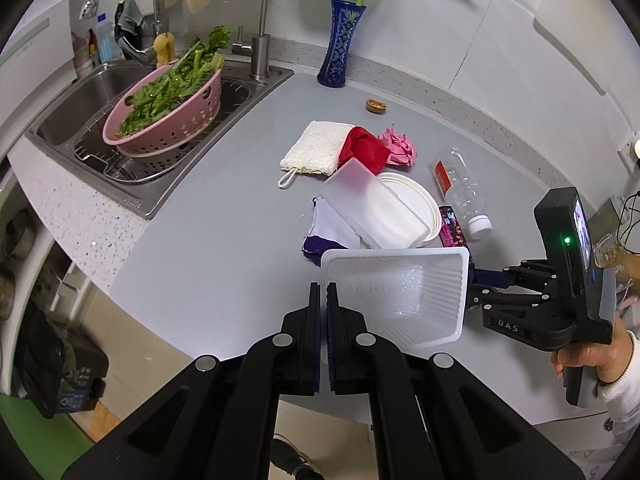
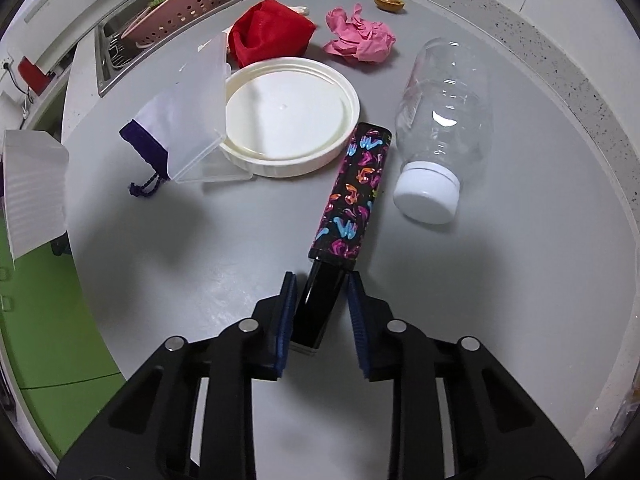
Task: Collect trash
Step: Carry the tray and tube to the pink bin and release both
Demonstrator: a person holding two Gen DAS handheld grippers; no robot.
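My left gripper [image 1: 323,286] is shut on the rim of a white plastic tray [image 1: 400,296] and holds it above the grey counter [image 1: 224,240]; the tray also shows at the left edge of the right wrist view [image 2: 32,188]. My right gripper [image 2: 321,280] is open, its fingers either side of the black end of a patterned tube [image 2: 356,188] lying on the counter. Near it lie a clear plastic bottle [image 2: 444,112], a white round lid [image 2: 288,116], a clear box [image 2: 200,108] and crumpled pink paper [image 2: 360,38].
A red cloth [image 2: 272,32], a white and purple pouch [image 2: 148,128] and a white scrubber [image 1: 316,146] lie on the counter. A blue vase [image 1: 340,44] and a nut shell [image 1: 376,105] are behind. The sink [image 1: 132,160] with a pink colander [image 1: 168,120] is at left.
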